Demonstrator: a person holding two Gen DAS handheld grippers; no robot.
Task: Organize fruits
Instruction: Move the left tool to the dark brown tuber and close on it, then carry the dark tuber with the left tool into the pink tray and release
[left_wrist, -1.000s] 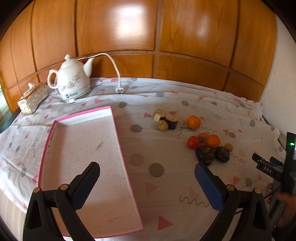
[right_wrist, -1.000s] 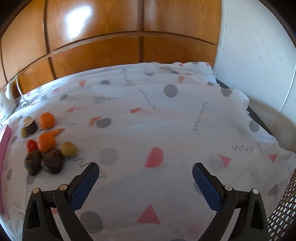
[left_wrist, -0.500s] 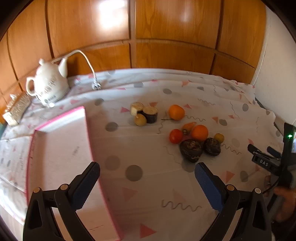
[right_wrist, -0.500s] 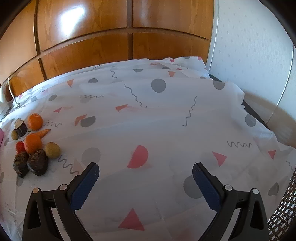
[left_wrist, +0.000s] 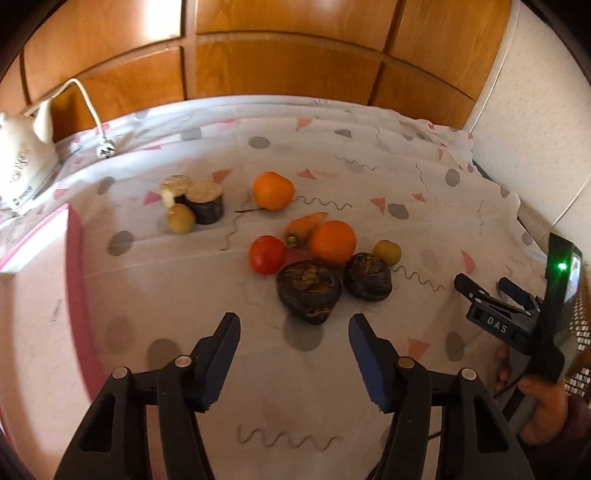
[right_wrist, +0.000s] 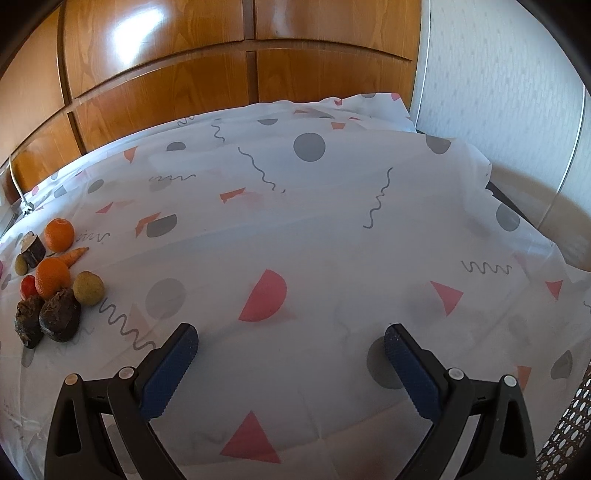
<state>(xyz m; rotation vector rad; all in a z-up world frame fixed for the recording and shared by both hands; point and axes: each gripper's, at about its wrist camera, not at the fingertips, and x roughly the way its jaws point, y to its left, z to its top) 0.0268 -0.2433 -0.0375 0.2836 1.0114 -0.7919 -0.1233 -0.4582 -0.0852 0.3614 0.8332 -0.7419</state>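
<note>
left gripper (left_wrist: 293, 326): jaws half-spread and just closing in, nothing between them; dark knobbly root (left_wrist: 308, 291) lies just beyond at 12 o'clock on the table (left_wrist: 332, 155)
handling: looks firm, lumpy, fairly heavy; take its widest middle
right gripper (right_wrist: 290, 341): wide apart, empty, fruit pile at 9 o'clock

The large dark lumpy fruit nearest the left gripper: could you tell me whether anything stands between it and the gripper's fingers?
Nothing visible does. The left gripper has just been closing partway, its jaws still apart and empty, and only bare tablecloth lies between them and the dark lumpy fruit. The tomato sits beyond it, to the side.
</note>
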